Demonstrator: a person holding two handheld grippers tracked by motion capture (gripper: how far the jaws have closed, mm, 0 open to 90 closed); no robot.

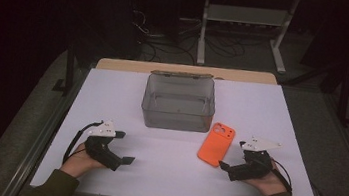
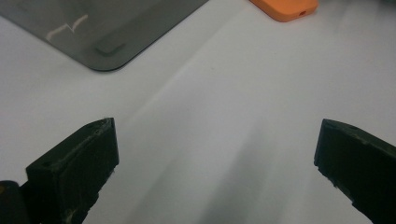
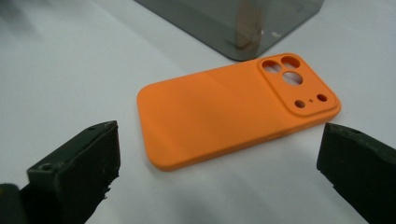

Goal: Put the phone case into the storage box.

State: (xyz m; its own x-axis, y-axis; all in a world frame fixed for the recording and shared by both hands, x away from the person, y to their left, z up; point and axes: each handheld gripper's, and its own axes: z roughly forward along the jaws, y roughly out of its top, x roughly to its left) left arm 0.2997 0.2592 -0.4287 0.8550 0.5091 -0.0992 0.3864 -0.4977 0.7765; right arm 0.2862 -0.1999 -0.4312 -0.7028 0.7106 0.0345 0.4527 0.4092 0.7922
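Observation:
An orange phone case [image 1: 216,144] lies back side up on the white table, just right of a clear grey plastic box [image 1: 178,102]. My right gripper [image 1: 233,156] rests on the table to the right of the case, open and empty. In the right gripper view the orange case [image 3: 233,109] lies flat just beyond the wide-apart jaws, camera cut-outs at its right end. My left gripper [image 1: 124,147] sits at the front left, open with nothing between its jaws. The left gripper view looks over bare table toward the box's corner [image 2: 105,35] and an end of the case [image 2: 286,7].
The white table top [image 1: 162,177] has bare room between the two grippers and on both sides of the box. A strip of wooden edge [image 1: 186,70] runs behind the box. Beyond the table stand a dark floor, cables and a white metal rack [image 1: 245,21].

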